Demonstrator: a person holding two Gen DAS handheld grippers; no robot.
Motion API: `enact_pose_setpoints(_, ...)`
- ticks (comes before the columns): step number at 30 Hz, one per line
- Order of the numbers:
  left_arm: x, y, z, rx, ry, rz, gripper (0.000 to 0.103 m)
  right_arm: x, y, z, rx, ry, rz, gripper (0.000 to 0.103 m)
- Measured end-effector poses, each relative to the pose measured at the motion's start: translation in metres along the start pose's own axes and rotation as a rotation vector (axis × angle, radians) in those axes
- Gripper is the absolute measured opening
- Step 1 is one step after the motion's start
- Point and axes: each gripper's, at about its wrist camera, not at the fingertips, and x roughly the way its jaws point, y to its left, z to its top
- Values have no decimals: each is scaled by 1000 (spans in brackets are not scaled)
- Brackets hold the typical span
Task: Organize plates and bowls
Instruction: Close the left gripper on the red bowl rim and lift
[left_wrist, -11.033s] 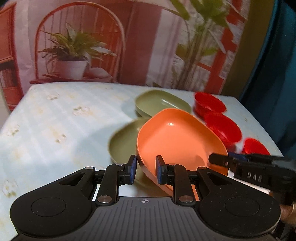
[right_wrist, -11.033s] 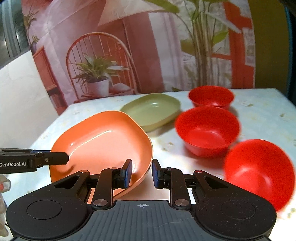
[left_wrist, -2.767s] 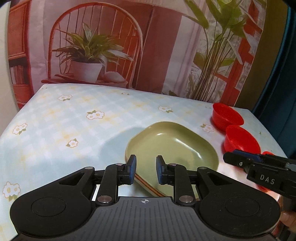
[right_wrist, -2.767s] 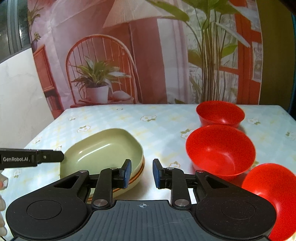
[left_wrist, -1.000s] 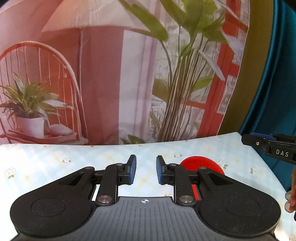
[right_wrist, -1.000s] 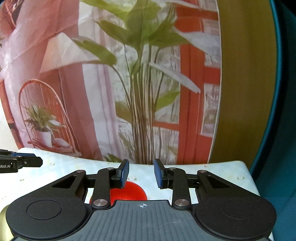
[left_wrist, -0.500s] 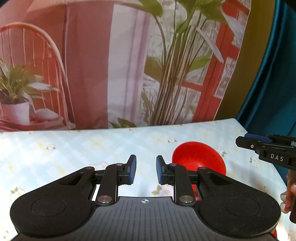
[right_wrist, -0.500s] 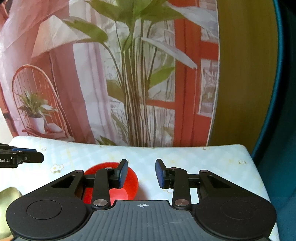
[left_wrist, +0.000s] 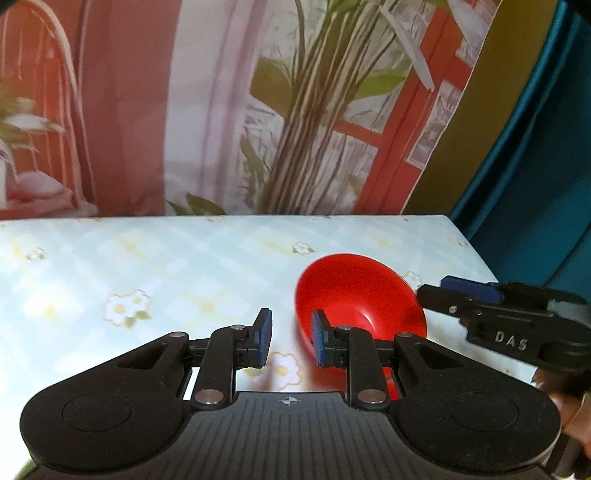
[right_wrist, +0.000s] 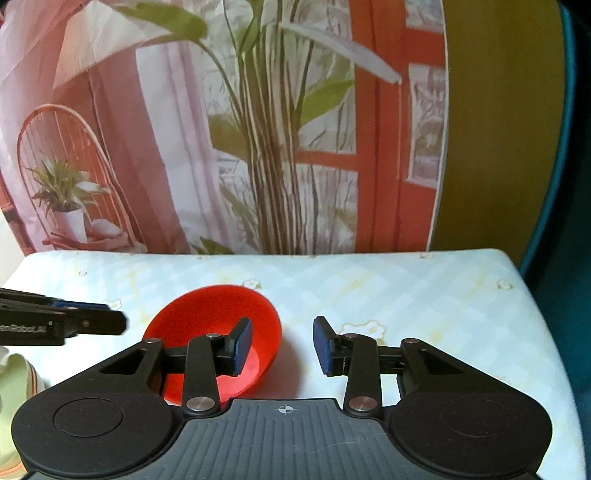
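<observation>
Both grippers, left (left_wrist: 289, 341) and right (right_wrist: 282, 349), parted, flanking red bowl (right_wrist: 221, 325).

A staged home dining corner: a surface (right_wrist: 406, 288) under a flowered cloth, a red bowl (right_wrist: 218, 314), and a printed backdrop (right_wrist: 258, 129) of plants and chair.

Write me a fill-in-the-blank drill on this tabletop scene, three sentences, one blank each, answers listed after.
1. The bowl on the flowered tablecloth is ____ in colour.
2. In the right wrist view, the right gripper has its jaws ____, with nothing between them.
3. In that view, the gripper's ____ finger overlaps the bowl.

Missing words: red; open; left
</observation>
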Motion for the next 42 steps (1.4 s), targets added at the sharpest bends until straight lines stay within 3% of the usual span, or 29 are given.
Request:
enact_pose_setpoints(15,30,-3,1,-14,82,-4,25,22,-3,-7,58,74,33,34)
enact_pose_setpoints(24,32,-11,-1,34,86,-30,16,24,2,-6,39,86,59,20)
enact_pose_setpoints(42,-17,-24,9,93,-33,-43,16,-8,13,10,14,16,52,19)
